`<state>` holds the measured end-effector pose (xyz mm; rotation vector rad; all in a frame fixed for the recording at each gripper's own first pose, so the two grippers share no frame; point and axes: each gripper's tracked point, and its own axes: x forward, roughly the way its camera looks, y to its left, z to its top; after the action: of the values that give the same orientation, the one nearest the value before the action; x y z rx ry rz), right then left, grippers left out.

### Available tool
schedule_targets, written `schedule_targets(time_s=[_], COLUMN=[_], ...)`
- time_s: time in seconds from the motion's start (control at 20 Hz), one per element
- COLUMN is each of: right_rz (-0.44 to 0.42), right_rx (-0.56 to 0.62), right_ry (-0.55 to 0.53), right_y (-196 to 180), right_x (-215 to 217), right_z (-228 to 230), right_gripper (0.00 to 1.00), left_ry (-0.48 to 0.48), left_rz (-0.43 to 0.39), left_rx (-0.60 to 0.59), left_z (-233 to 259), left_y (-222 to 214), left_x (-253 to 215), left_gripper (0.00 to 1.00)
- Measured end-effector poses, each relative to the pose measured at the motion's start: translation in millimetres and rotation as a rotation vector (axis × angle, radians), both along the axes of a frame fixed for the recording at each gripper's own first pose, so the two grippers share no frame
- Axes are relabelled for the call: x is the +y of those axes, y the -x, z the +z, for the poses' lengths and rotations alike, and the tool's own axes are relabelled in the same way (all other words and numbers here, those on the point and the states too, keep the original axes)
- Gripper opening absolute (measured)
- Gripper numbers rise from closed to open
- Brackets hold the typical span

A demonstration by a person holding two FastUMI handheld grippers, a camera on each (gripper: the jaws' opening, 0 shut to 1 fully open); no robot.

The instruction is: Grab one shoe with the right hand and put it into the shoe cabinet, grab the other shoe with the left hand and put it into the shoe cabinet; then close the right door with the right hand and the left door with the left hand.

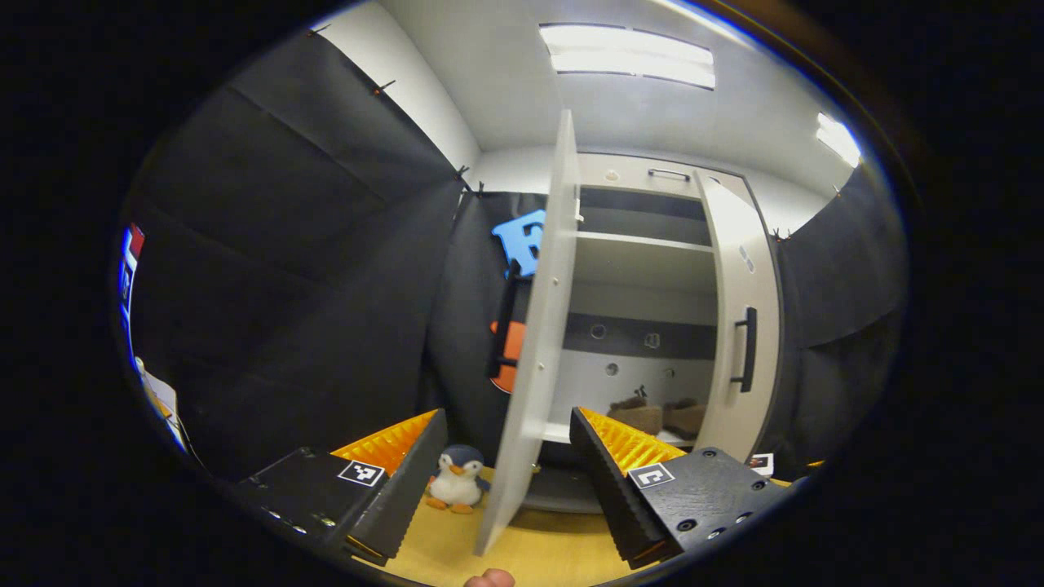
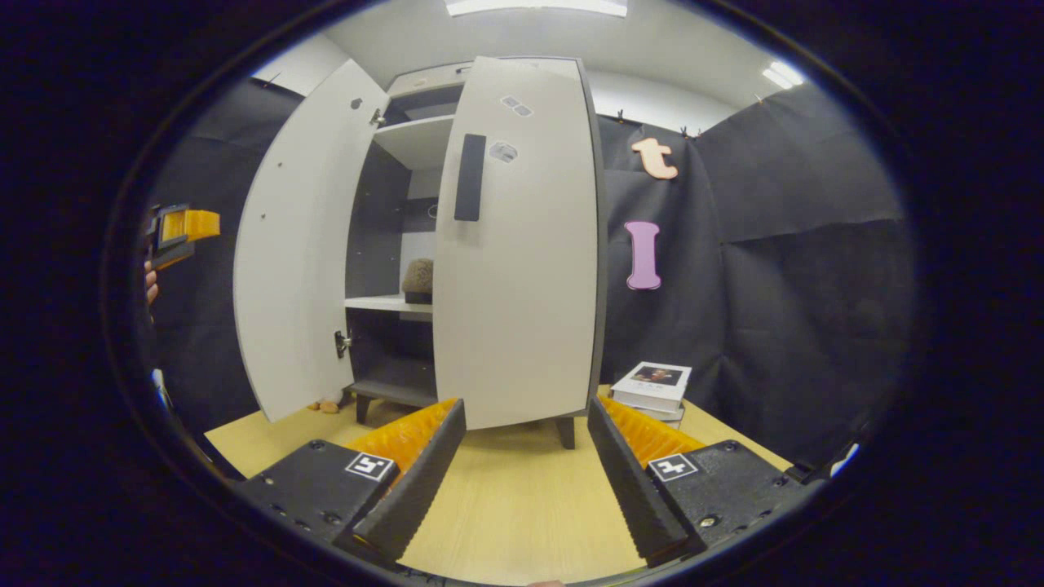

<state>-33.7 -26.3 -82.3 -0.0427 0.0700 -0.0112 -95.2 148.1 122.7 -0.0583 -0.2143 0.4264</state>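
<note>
Two brown shoes [image 1: 636,416] [image 1: 687,416] sit side by side on the lower shelf of the white shoe cabinet [image 1: 644,244]. Its left door [image 1: 534,342] stands wide open, edge-on to me. The right door [image 1: 738,269], with a black handle [image 1: 746,350], is swung most of the way in. My left gripper [image 1: 510,481] is open and empty, its fingers either side of the left door's lower edge but short of it. In the right gripper view, my right gripper [image 2: 526,465] is open and empty in front of the right door [image 2: 514,244]. One shoe [image 2: 418,277] shows in the gap. The left gripper [image 2: 183,232] is at far left.
A penguin plush [image 1: 457,481] stands on the wooden floor [image 1: 555,554] left of the open door. A stack of books [image 2: 656,387] lies on the floor right of the cabinet. Black cloth walls close in on both sides.
</note>
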Motion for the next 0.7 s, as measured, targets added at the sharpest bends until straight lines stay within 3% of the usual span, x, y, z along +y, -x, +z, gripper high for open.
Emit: schedule_targets(time_s=[0.25,0.5,0.7], right_rz=[-0.005,-0.039,-0.07], right_rx=[-0.006,0.003,-0.002], right_ry=[0.018,0.04,0.036], right_y=[-1.2,-1.2,-1.8], right_x=[-4.5,-22.3,-37.4], right_z=[6.1,9.1,12.4], right_gripper=[0.98,0.99,0.99], left_ry=[-0.003,0.009,0.026], left_rz=[0.121,0.041,0.011], left_rx=[-0.023,0.07,0.061], left_z=[26.5,3.8,3.5], left_y=[-28.3,-59.9,-62.2], left_x=[67.7,68.6,60.3], left_gripper=[0.93,0.93,0.92])
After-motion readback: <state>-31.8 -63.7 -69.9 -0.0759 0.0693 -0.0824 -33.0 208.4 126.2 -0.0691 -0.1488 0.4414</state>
